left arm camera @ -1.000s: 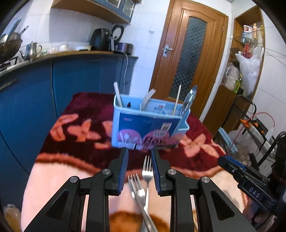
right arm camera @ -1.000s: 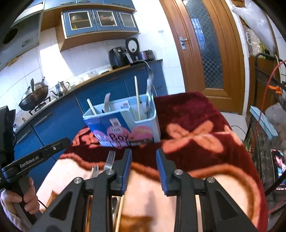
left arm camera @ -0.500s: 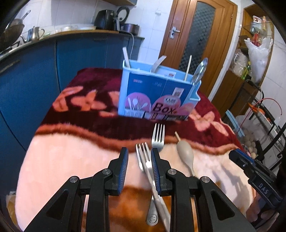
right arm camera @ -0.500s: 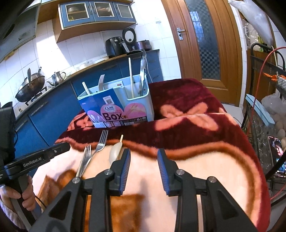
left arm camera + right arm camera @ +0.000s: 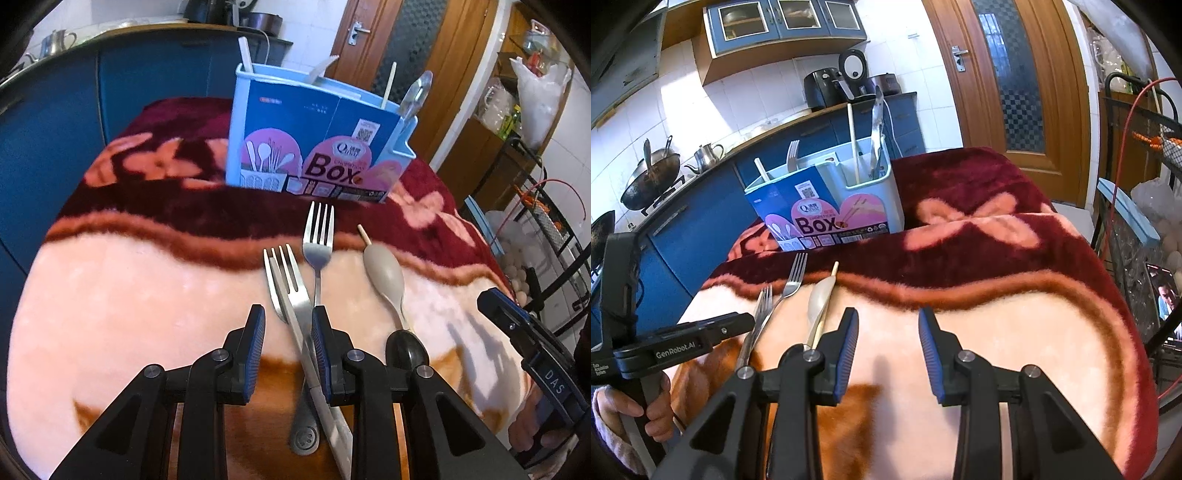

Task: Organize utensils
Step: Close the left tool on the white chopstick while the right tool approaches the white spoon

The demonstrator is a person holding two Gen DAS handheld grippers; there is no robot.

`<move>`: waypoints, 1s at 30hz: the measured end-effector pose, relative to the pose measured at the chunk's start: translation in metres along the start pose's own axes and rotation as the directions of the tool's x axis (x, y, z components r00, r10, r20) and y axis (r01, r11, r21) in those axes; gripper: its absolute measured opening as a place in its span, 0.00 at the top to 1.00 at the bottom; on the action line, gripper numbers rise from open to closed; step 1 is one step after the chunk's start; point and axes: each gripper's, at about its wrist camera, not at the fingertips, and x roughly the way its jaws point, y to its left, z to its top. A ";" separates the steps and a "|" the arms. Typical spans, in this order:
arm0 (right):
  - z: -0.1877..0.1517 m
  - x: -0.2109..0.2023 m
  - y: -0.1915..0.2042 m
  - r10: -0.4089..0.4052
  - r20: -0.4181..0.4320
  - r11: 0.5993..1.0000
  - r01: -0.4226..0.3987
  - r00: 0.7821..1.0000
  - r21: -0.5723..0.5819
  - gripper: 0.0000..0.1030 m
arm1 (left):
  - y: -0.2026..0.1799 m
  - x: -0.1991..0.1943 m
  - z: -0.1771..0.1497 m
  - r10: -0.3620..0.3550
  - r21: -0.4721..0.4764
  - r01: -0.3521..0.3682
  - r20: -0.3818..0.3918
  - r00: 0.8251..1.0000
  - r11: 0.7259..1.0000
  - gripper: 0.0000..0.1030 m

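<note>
Our left gripper [image 5: 288, 332] hangs unclenched over the near fork [image 5: 286, 280], its handle between the jaws; our right gripper [image 5: 888, 334], parted on nothing, flanks the spoon [image 5: 818, 299]. Beyond stands the utensil box [image 5: 314, 147].

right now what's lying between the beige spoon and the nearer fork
The second fork, lying farther toward the utensil box, sits between the beige spoon and the nearer fork; the left wrist view shows it best.

"Box" showing on utensil holder [image 5: 317, 147]; "GenRobot.AI" on left gripper [image 5: 683, 345] body; "DAS" on right gripper [image 5: 535, 350] body.
</note>
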 end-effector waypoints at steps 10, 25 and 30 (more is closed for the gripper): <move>-0.002 0.003 -0.001 0.004 -0.012 1.000 -0.004 1.000 0.007 0.65 | 0.004 0.005 -0.001 -0.059 -0.033 0.058 -0.033 0.998 0.998 0.91; -0.004 0.010 0.007 0.013 -0.043 1.000 -0.013 0.999 -0.008 0.64 | 0.016 -0.018 0.004 -0.113 -0.062 0.117 0.074 0.991 0.991 0.95; -0.003 0.014 0.011 0.018 -0.061 1.000 -0.018 0.998 -0.015 0.64 | 0.026 -0.025 0.007 -0.129 -0.083 0.139 0.121 0.984 0.987 0.96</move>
